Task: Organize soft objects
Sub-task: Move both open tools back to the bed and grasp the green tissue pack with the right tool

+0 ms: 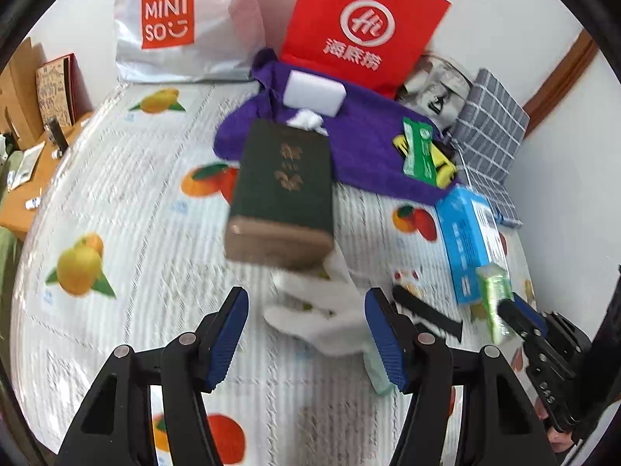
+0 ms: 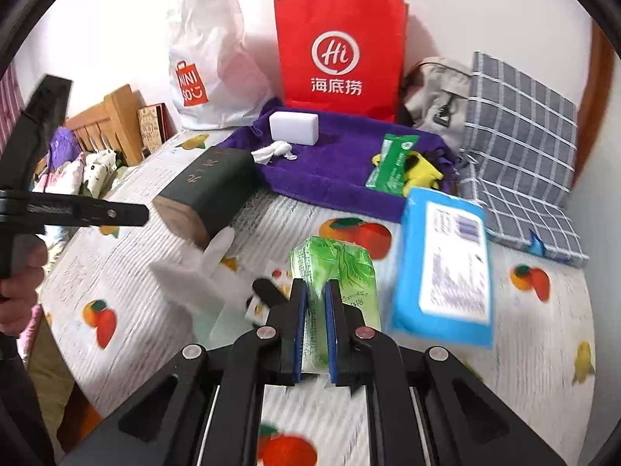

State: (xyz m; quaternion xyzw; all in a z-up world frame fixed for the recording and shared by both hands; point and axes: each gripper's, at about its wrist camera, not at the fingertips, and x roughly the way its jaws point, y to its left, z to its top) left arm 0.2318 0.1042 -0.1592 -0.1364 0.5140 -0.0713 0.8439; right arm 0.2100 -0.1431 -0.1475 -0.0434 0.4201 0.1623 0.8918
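Right tongs (image 2: 315, 312) clamped tight on green tissue pack (image 2: 333, 268), near middle of bed (image 2: 524, 349). Left tongs (image 1: 306, 334) about half open, holding nothing, over white glove (image 1: 322, 310). Best carry pack far onto purple towel (image 2: 341, 155), gently, without squashing.

My two black plastic grippers carry ribbed blue fingers (image 1: 229, 334) on angular linkage arms fastened with round silver pivot screws (image 2: 266, 332).
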